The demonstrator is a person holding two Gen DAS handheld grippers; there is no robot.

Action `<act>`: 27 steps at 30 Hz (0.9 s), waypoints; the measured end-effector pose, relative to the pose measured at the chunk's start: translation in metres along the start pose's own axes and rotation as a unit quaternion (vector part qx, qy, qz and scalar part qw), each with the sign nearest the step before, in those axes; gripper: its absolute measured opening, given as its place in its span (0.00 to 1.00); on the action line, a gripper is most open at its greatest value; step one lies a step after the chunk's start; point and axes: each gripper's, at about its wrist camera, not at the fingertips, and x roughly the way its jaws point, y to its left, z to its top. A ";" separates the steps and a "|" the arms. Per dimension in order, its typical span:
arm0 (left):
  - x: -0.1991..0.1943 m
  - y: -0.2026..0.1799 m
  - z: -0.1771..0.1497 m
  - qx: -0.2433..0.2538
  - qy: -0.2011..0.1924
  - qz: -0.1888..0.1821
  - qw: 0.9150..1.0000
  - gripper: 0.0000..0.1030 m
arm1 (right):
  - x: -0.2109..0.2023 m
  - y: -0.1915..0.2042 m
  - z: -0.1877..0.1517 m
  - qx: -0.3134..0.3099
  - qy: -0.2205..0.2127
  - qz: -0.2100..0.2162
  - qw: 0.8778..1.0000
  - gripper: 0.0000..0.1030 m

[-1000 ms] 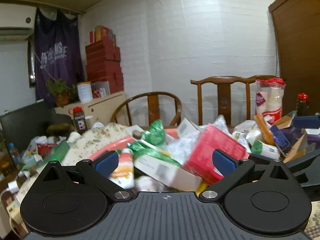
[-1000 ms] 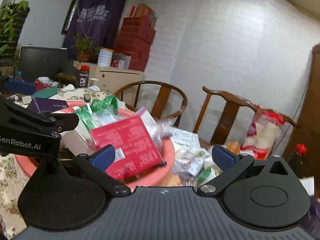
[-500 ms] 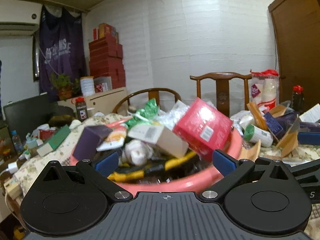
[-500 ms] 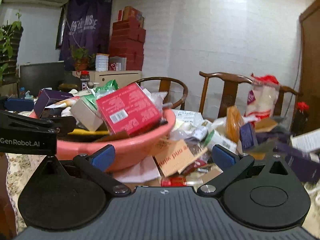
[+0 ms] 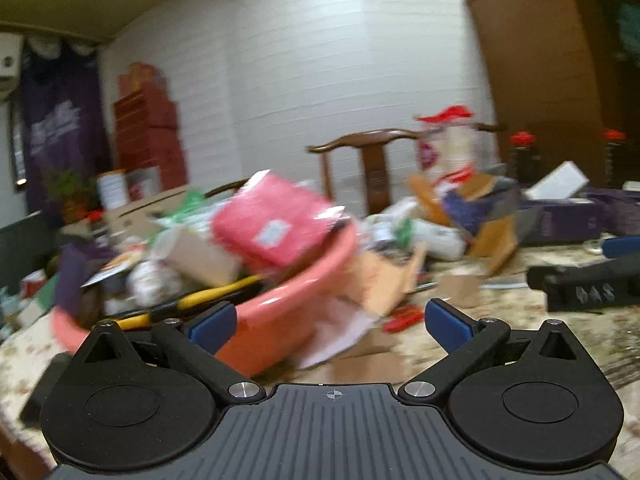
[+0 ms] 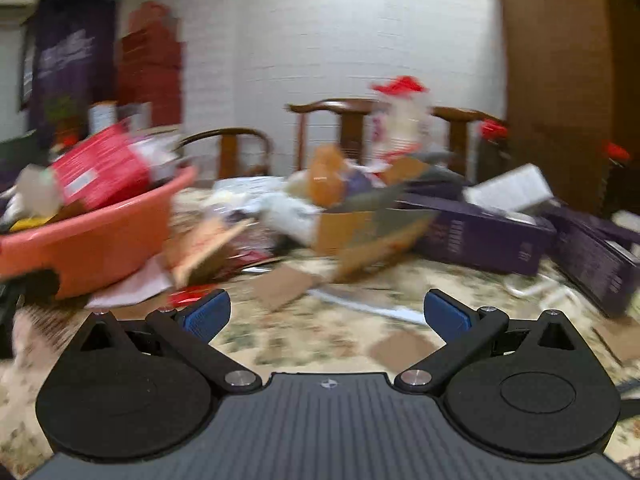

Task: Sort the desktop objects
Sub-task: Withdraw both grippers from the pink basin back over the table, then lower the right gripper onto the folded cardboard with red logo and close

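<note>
Pink plastic basin (image 5: 280, 312), heaped with a red box (image 5: 276, 224), a pale carton and a yellow-handled tool, sits on the floral-clothed table (image 6: 320, 340); loose cardboard scraps (image 6: 280, 286) and purple boxes (image 6: 480, 236) lie to the basin's right. Left hand-held gripper (image 5: 330, 322) and right hand-held gripper (image 6: 326, 312) both stand wide open and empty. Both views are blurred, so in my judgement each should be steadied before committing to one loose item beside the basin.
</note>
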 end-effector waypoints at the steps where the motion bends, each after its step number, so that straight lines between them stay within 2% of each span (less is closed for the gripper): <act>1: 0.003 -0.007 0.001 0.007 -0.001 -0.008 1.000 1.00 | 0.002 -0.008 0.002 0.014 0.002 -0.007 1.000 0.99; 6: 0.025 -0.036 0.005 0.038 0.000 -0.033 0.999 1.00 | 0.015 -0.036 0.008 0.052 0.013 -0.028 0.998 0.99; 14: 0.070 -0.058 0.022 0.068 0.001 -0.046 0.997 1.00 | 0.052 -0.057 0.027 0.123 0.056 -0.017 0.991 1.00; 21: 0.107 -0.064 0.030 0.069 0.024 -0.041 0.997 1.00 | 0.094 -0.050 0.048 0.107 0.082 -0.055 0.989 1.00; 27: 0.129 -0.073 0.027 0.088 0.041 -0.043 0.994 1.00 | 0.129 -0.048 0.056 0.122 0.112 -0.061 0.984 1.00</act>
